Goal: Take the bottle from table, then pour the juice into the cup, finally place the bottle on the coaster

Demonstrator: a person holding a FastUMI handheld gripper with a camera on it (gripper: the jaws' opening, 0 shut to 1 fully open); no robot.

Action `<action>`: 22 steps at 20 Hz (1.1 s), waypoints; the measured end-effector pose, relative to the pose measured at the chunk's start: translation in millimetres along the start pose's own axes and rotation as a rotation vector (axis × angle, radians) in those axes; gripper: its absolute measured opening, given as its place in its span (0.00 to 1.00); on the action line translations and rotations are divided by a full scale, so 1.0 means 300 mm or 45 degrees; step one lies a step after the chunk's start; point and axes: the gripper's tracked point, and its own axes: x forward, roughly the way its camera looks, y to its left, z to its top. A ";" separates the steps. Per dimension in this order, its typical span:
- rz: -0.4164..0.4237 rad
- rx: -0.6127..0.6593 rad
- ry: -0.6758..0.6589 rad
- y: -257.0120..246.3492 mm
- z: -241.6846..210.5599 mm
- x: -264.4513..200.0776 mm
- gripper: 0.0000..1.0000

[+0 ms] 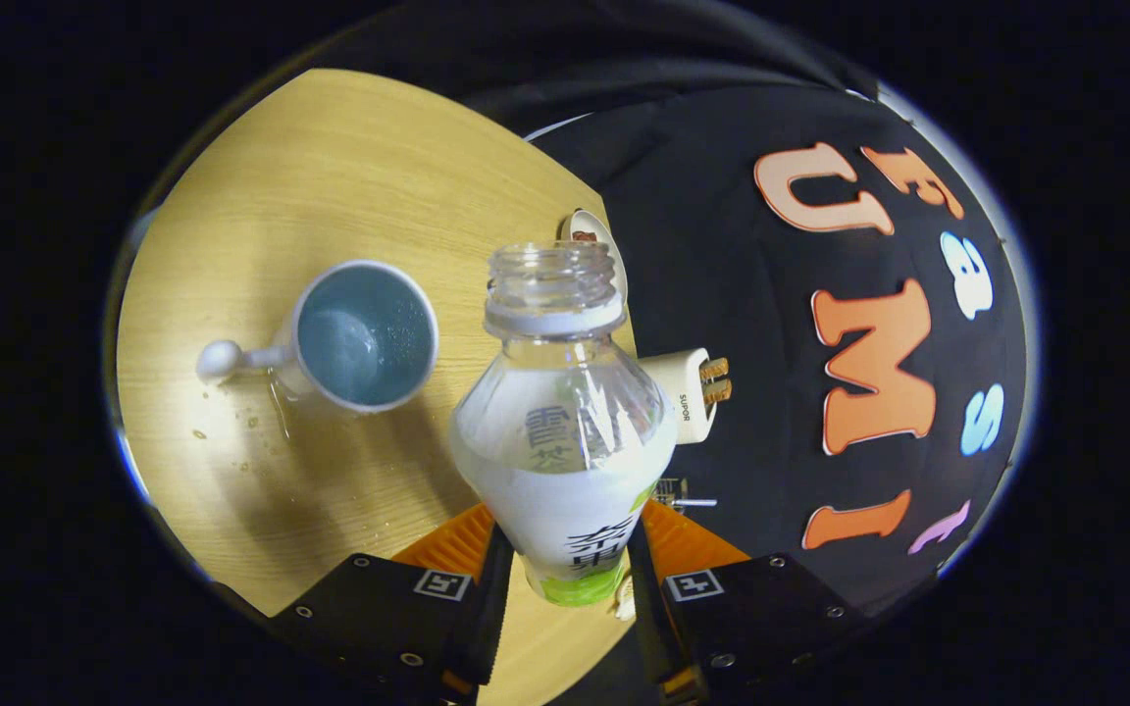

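My gripper (565,549) is shut on a clear plastic bottle (563,431), both fingers pressing its labelled lower body. The bottle has no cap and holds whitish juice in its lower part; its open neck points away from me. Left of the bottle and beyond the fingers, a white cup (354,338) with a knobbed handle stands on the wooden table (330,176), with pale liquid inside. The view is tilted, so the table runs sideways. A round white coaster (592,230) peeks out just behind the bottle's neck, mostly hidden.
Small drops and a wet streak (261,417) lie on the table beside the cup's handle. A white power plug (688,392) sticks out behind the bottle's right shoulder, at the table's edge against the black booth wall.
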 end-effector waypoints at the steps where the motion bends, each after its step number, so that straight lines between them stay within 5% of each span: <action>1: 0.026 0.074 -0.011 0.001 0.002 0.000 0.58; 11: 0.181 0.765 -0.093 -0.093 0.015 -0.039 0.58; 22: 0.136 1.209 -0.208 -0.271 0.035 0.026 0.58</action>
